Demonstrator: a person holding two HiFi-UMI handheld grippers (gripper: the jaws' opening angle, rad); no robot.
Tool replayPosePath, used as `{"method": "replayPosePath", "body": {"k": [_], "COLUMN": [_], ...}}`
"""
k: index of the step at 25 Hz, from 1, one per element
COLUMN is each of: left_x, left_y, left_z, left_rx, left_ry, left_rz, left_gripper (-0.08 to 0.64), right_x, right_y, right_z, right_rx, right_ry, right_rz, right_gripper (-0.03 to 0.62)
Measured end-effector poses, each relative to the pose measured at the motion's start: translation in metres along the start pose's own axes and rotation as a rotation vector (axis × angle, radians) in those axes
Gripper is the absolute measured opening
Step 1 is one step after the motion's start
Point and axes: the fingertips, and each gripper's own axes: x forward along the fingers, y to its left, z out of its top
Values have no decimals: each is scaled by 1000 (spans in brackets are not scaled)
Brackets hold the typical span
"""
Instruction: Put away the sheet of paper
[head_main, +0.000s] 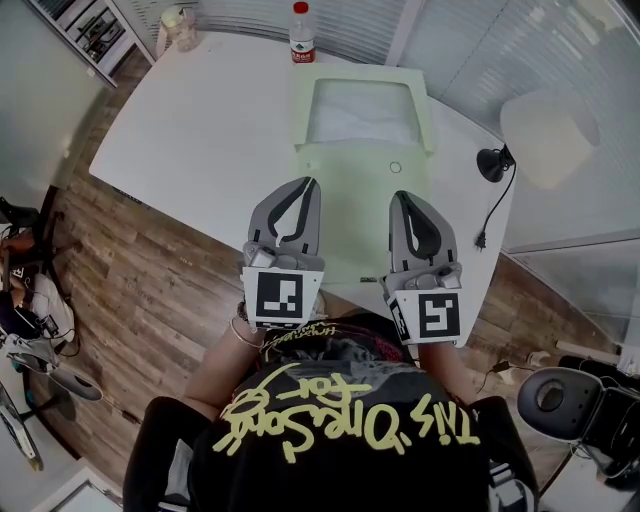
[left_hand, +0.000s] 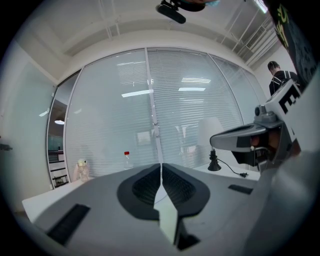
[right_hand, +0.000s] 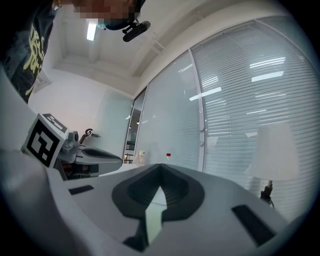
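I hold the left gripper (head_main: 310, 184) and right gripper (head_main: 399, 196) over the folder (head_main: 358, 190), jaws together, empty.

Person wears black T-shirt (head_main: 340, 425) with yellow lettering; left gripper (head_main: 308, 185) and right gripper (head_main: 400, 198) grey, with white marker cubes (head_main: 282, 297).

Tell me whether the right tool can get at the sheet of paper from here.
Probably yes: the green folder between the right tool and the sheet of paper lies flat and bare, though the tool is shut.
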Motion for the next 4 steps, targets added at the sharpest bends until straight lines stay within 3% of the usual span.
{"method": "replayPosePath", "body": {"k": [4], "left_x": [0], "left_y": [1], "left_z": [-4], "left_rx": [-9], "left_ry": [11], "left_rz": [3], "left_gripper": [15], "right_x": [-1], "right_y": [3], "right_z": [0], "right_rx": [-9], "right_ry": [-3], "right_rz": [5], "right_gripper": [6]}}
